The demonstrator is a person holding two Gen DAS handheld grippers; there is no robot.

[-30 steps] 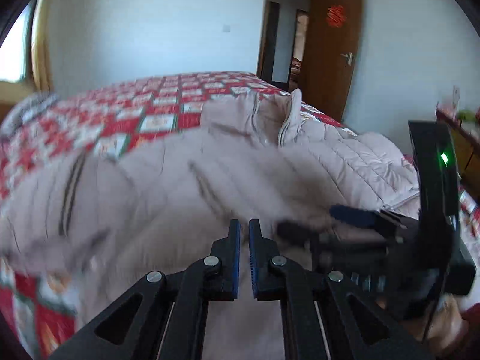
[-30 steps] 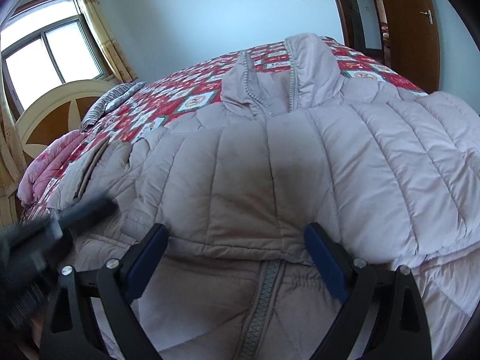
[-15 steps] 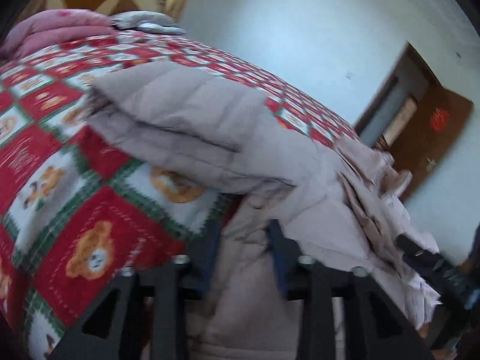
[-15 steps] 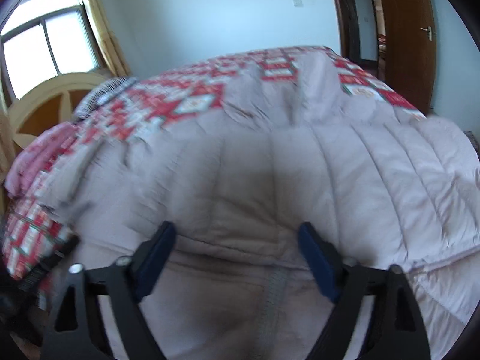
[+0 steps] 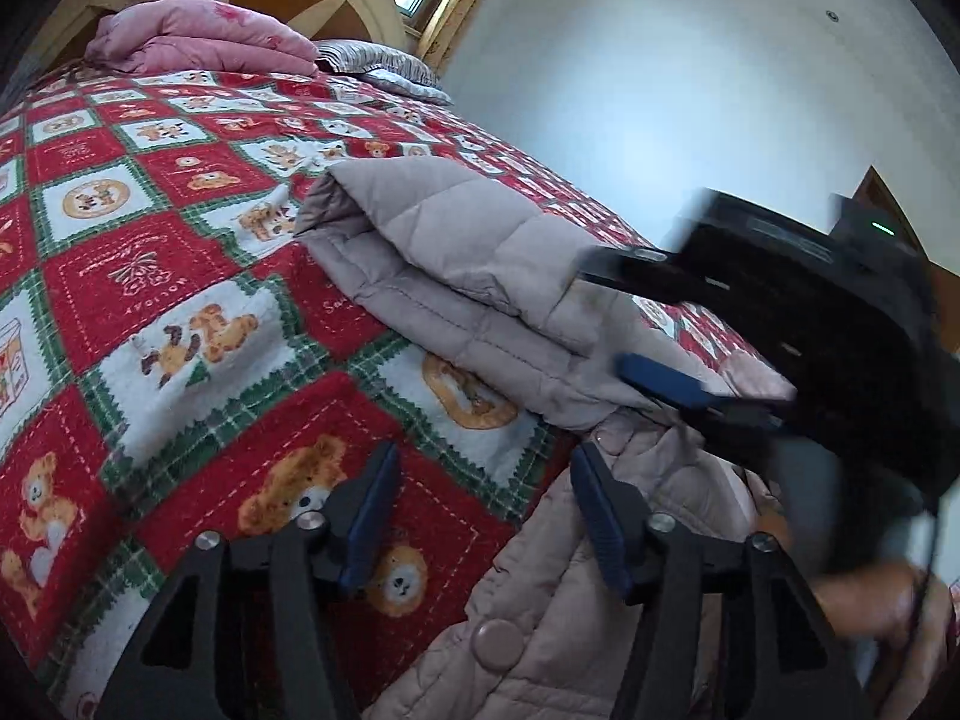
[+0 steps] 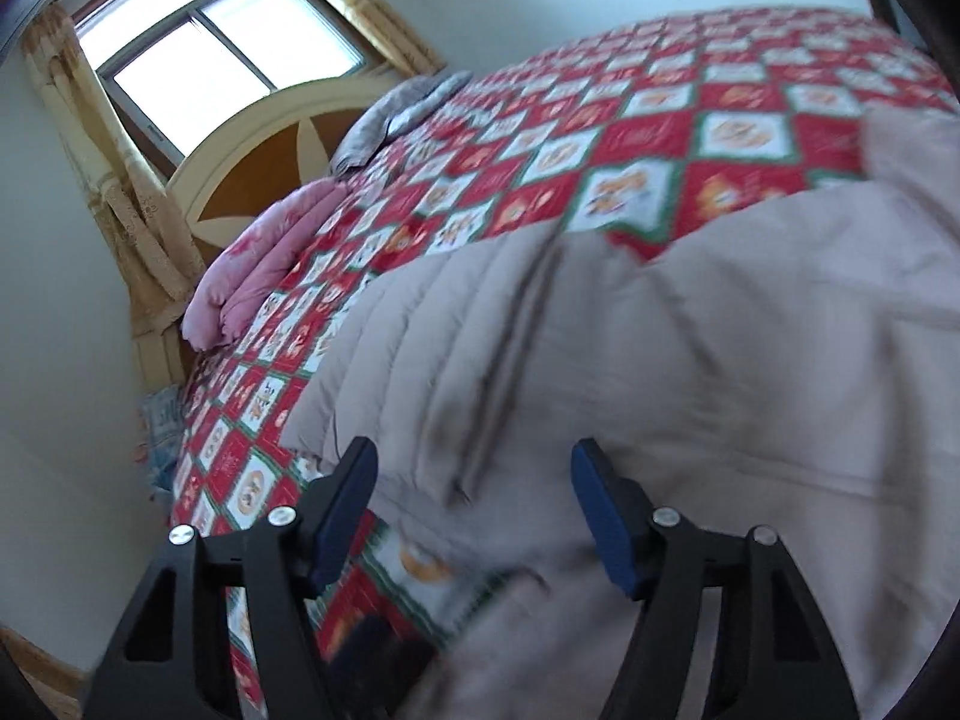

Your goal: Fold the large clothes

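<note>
Beige padded jacket [image 5: 456, 276] lay on quilt [image 5: 180, 276], sleeve freshly dropped; left gripper [image 5: 480, 516] was opening, empty; right gripper [image 6: 474, 510] was closing, probably not gripping; next fold pending

I see a bed under a red, white and green checked quilt with bear prints [image 5: 180, 276], its arched cream-and-brown wooden headboard [image 6: 264, 144] against a pale wall. Daylight enters through the sliding window [image 6: 222, 42] behind yellowish patterned curtains [image 6: 108, 180]. A folded pink quilt [image 5: 198, 42] and a grey striped pillow [image 5: 384, 63] lie by the headboard.
</note>
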